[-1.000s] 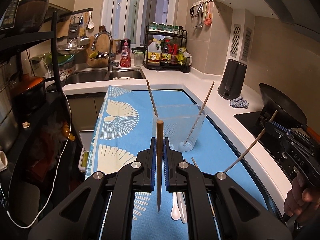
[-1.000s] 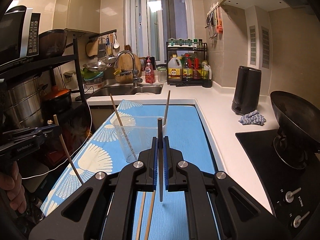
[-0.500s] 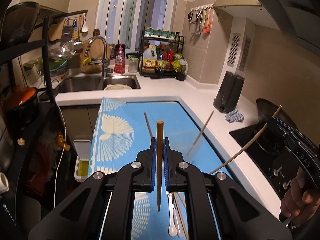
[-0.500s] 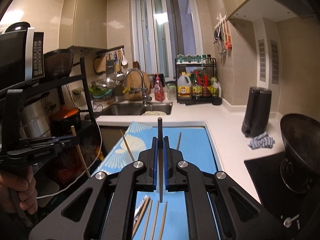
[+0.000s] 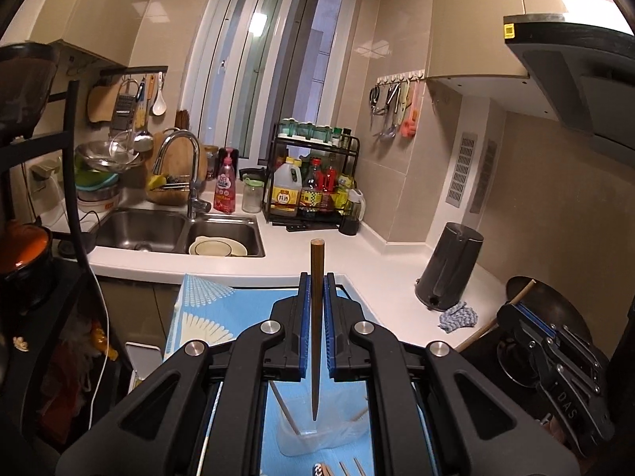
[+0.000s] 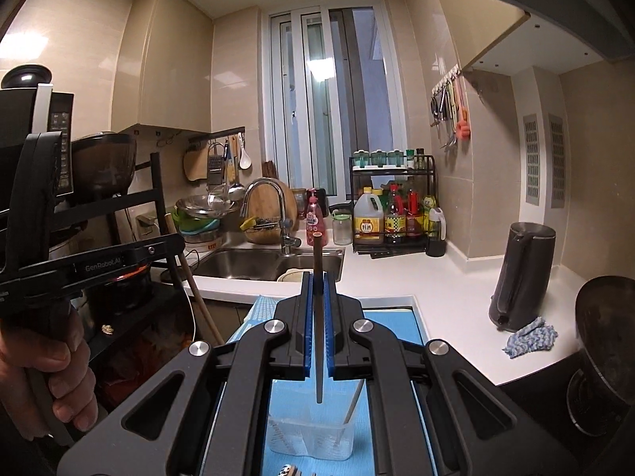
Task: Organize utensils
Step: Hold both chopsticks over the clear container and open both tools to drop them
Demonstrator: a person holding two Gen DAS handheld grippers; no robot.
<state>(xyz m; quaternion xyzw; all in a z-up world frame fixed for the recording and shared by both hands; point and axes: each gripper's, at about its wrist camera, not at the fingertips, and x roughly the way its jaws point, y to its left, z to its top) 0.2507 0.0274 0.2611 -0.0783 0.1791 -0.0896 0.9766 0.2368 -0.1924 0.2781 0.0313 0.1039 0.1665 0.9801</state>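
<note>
A tall window (image 6: pixel 333 99) stands on the far wall, above a shiny sink (image 5: pixel 158 232). The walls have smooth beige tiles (image 6: pixel 166 59). A white counter (image 6: pixel 444 301) runs along the right side.

Warm, dim indoor light; strong fisheye bend in both views.
Ceiling light glares off the window (image 5: pixel 258 23) at top centre and the wall tiles (image 6: pixel 35 45) upper left. Corners fall black, lower left lies in shadow, and focus stays sharp.
</note>
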